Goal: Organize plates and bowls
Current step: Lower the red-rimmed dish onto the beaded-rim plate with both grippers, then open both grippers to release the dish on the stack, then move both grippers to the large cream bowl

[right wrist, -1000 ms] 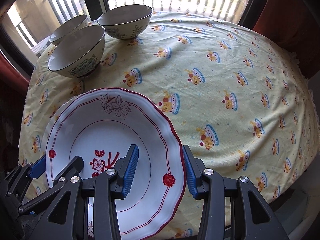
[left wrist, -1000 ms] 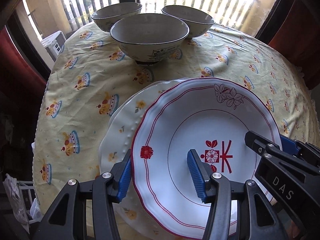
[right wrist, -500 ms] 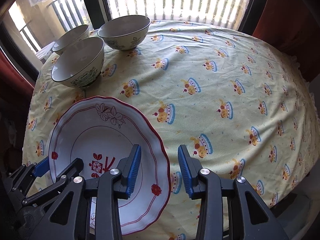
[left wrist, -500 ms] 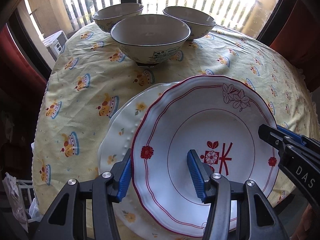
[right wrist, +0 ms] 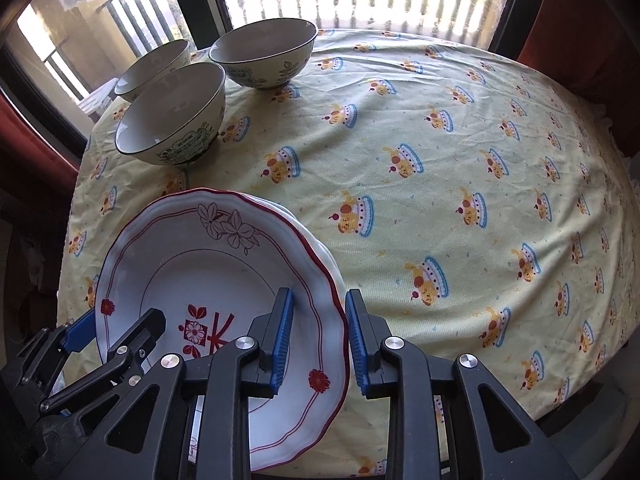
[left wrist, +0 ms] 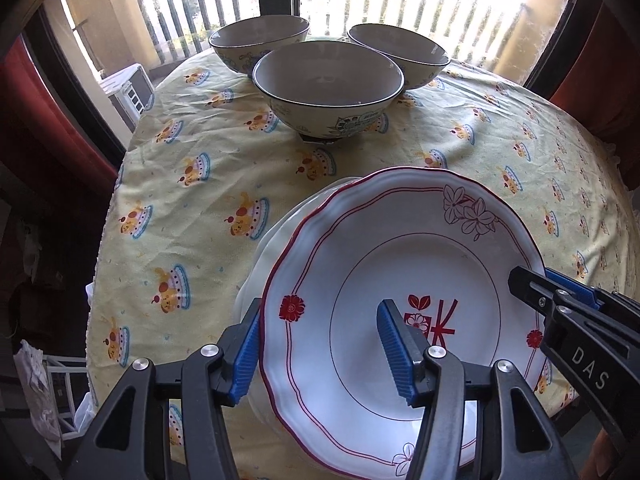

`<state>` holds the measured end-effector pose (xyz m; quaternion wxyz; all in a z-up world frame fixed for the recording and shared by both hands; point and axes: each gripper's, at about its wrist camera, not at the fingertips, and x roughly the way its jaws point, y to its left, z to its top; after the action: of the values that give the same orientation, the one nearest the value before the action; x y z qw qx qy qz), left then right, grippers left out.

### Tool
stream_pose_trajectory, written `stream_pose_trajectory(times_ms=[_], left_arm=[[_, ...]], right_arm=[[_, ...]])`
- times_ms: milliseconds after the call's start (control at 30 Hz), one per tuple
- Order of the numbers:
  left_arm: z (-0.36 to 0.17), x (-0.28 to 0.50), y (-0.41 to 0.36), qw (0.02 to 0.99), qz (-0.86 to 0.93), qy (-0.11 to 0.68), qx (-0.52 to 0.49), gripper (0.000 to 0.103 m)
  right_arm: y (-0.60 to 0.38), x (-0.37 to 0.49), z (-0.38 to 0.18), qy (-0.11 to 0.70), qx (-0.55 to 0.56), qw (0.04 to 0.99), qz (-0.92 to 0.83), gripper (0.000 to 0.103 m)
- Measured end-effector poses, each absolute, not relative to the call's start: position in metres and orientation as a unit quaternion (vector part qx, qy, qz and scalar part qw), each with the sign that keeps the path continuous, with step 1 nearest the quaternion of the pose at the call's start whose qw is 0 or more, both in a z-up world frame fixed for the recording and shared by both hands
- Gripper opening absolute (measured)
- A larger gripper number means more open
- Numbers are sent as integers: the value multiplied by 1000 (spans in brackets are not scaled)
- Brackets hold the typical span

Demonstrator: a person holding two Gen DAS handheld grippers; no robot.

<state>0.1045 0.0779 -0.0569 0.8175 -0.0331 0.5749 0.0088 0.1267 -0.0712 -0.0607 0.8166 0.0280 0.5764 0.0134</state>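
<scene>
A white plate with a red scalloped rim (left wrist: 400,264) lies on top of a plain white plate (left wrist: 276,236) at the table's near edge; it also shows in the right wrist view (right wrist: 208,272). My left gripper (left wrist: 320,352) is open and straddles the plate's left rim. My right gripper (right wrist: 316,340) is open and straddles its right rim; it also shows in the left wrist view (left wrist: 552,284). Three bowls stand at the far side: a near one (left wrist: 328,92), a left one (left wrist: 260,40) and a right one (left wrist: 396,56).
The round table carries a yellow cloth with a cake print (right wrist: 440,160). A window with a balcony railing (left wrist: 400,4) lies behind the bowls. Red curtains (left wrist: 40,112) hang at both sides.
The red-rimmed plate has slid left onto the white plate and now covers most of it. Both grippers stayed open at its rims; the right one closed in on the right rim.
</scene>
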Motion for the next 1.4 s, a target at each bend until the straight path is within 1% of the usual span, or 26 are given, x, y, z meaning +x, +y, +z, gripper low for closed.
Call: stream_pose_trajectory(times_ms=[267,333,400,500,667,733,767,833,900,1000,1167,1400], left_arm=[[-61,102,82,820,12,571,-19,56],[-61,102,79,822,12,569,-10,57],[-63,103,75,824,11,567,0,61],[-64,103,71,825,4,564,15,64],[-64,105,73,823,-9,568,8,72],[-63,105,74,821,-15,571,4,73],[-63,106,75,819,-18,573,0,74],[-61,107,76,817,-24,576,-7,77],[-57,107,76,818,-27,574,-8,82],[-48,110,77,821,-34,570,-11,88],[-32,123,86,829,-27,559,-24,91],[-18,153,99,842,0,539,-36,91]], right_arm=[[-60,125,-71,583,29,812,15,30],[-61,126,-73,584,31,811,11,30],[-60,126,-73,580,29,814,7,30],[-61,126,-74,575,31,817,-2,30],[-59,126,-74,572,21,820,-12,30],[-58,126,-71,568,20,822,-14,30],[-58,126,-71,568,16,822,-14,31],[-56,126,-68,568,15,823,-10,37],[-54,127,-64,566,16,824,-5,53],[-52,129,-54,559,19,829,-4,63],[-44,138,-39,554,15,832,8,65],[-30,167,-19,535,-3,844,32,65]])
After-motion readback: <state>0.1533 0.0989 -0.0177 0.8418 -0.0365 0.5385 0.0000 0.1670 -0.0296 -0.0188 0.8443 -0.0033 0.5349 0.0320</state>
